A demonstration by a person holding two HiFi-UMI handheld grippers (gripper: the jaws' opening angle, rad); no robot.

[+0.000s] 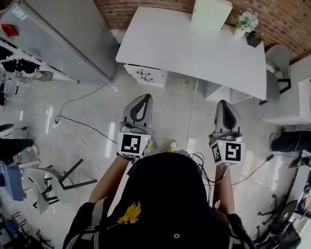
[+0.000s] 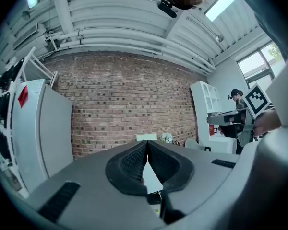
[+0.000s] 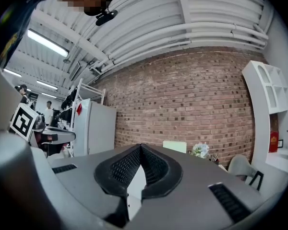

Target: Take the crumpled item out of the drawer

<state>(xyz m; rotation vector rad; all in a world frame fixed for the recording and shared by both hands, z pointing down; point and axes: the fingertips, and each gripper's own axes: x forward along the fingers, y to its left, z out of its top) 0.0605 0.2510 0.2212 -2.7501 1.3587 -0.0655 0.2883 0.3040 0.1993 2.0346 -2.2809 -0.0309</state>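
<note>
Both forearms reach forward from the person's body. They hold the left claw (image 1: 144, 97) and the right claw (image 1: 223, 104) level and side by side above the pale tiled floor (image 1: 93, 113). Each claw is pinched fully together with nothing between its ribbed black pads.

Well ahead of both claws stands the white rectangular tabletop (image 1: 186, 45). The white drawer unit (image 1: 145, 75) sits under its near edge, straight ahead of the left claw. Only the head view shows this unit. The crumpled item appears in no view.

The gripper views show the red brick wall (image 2: 129, 99) beyond the claw tips. The right gripper view also shows a pale green box (image 3: 174, 146) and a small flowering plant (image 3: 200, 149) past its claw.
</note>
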